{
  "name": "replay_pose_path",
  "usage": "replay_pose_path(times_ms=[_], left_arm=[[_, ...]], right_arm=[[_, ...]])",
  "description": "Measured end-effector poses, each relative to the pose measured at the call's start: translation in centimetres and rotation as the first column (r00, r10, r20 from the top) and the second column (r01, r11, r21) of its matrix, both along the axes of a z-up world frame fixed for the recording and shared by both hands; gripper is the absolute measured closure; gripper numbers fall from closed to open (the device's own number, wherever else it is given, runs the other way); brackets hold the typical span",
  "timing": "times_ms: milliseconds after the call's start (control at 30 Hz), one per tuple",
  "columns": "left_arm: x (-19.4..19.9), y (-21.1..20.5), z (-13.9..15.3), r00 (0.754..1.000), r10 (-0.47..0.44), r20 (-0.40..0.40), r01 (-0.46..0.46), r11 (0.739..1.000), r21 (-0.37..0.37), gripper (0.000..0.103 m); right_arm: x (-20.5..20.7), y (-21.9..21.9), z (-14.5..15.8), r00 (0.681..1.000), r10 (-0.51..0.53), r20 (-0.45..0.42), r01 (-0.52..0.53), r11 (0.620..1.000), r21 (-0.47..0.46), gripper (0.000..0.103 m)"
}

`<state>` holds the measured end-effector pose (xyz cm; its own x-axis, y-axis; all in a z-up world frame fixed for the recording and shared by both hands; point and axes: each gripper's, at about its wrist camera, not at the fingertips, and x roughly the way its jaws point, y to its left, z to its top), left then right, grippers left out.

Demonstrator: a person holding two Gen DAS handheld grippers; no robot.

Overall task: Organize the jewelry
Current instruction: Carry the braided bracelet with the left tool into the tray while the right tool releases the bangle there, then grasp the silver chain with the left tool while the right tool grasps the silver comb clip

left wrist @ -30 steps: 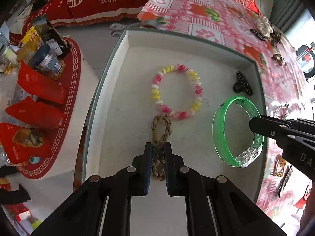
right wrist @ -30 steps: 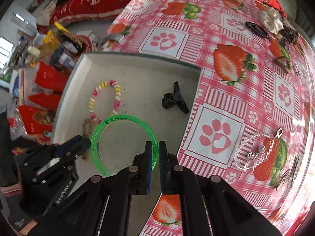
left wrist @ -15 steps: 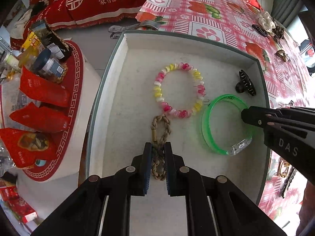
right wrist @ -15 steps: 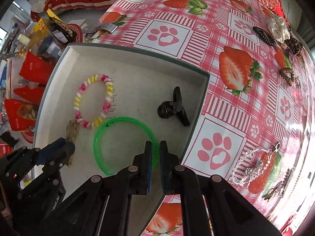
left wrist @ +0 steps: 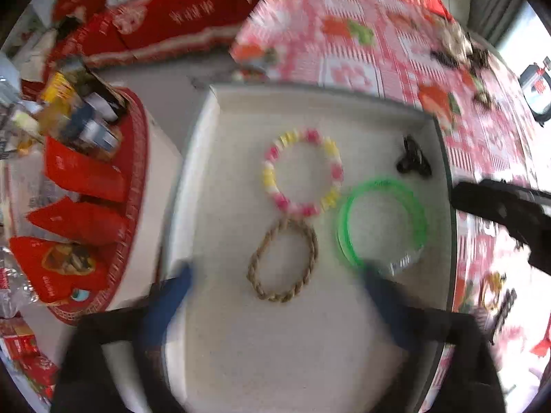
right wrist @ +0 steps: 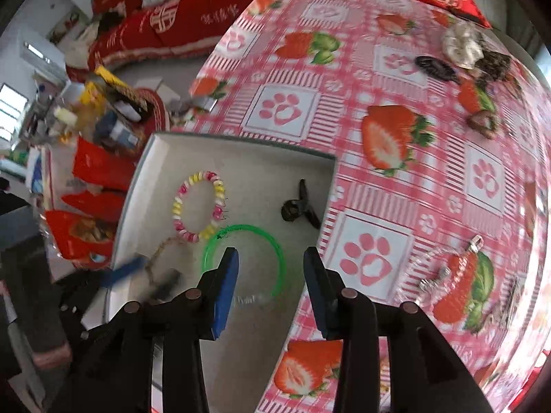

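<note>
Both grippers opening over the tray, nothing between the jaws.

The left gripper (left wrist: 275, 285) stands wide, rope loop (left wrist: 283, 260) lying free on the tray (left wrist: 241, 344) floor; the right gripper (right wrist: 271, 268) spreads above the green bangle (right wrist: 244, 261), apparently released. Beside the bangle lie a bead bracelet (right wrist: 199, 206) and black clip (right wrist: 299, 204). The tray sits on a strawberry tablecloth (right wrist: 396, 103); cluttered shelving beyond.

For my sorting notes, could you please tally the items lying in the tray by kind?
Bracelets: 3, namely pink-and-yellow beaded bracelet, braided rope bracelet and green bangle.
Hair claw clips: 1, the black claw clip.
Total in the tray: 4.
</note>
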<state>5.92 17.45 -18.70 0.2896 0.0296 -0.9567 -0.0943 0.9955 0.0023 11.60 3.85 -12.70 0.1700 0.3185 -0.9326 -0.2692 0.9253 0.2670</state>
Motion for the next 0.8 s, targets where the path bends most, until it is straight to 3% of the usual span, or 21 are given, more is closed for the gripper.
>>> replay_pose_path(times_ms=[200,300,367,433,500,567,800], left_arm=[[0.2,-0.7,0.9,0.999,-0.039,0.017,0.039,0.999,0.006,0.000],[0.0,-1.3,1.3,0.998,-0.059,0.032,0.058,0.998,0.018,0.000],[-0.1,-1.8,1.7,0.996,-0.080,0.035,0.080,0.997,0.024,0.000],[-0.3,-2.6,2.1,0.994,-0.107,0.032,0.107,0.994,0.018,0.000],[-0.4,-3.6,2.5,0.990,-0.139,0.029,0.139,0.990,0.004,0.000],[-0.4,-5.0,3.1,0.983,-0.183,0.030,0.183,0.983,-0.004,0.000],[0.1,-10.0,4.4,0.960,-0.276,0.037,0.277,0.960,-0.027,0.000]], right_arm=[[-2.0,-4.0,0.7,0.995,-0.096,-0.004,0.096,0.995,0.014,0.057],[-3.1,-6.3,0.3,0.987,-0.156,-0.024,0.157,0.988,0.014,0.044],[-3.6,-7.7,0.0,0.982,-0.188,-0.033,0.189,0.982,0.012,0.029],[-4.1,-9.1,-0.2,0.974,-0.223,-0.039,0.223,0.975,0.003,0.023],[-4.9,-10.9,-0.4,0.962,-0.270,-0.042,0.270,0.963,-0.015,0.023],[-5.7,-12.8,-0.7,0.947,-0.318,-0.047,0.317,0.948,-0.027,0.014],[-8.2,-18.3,-1.3,0.895,-0.442,-0.064,0.440,0.897,-0.045,0.014]])
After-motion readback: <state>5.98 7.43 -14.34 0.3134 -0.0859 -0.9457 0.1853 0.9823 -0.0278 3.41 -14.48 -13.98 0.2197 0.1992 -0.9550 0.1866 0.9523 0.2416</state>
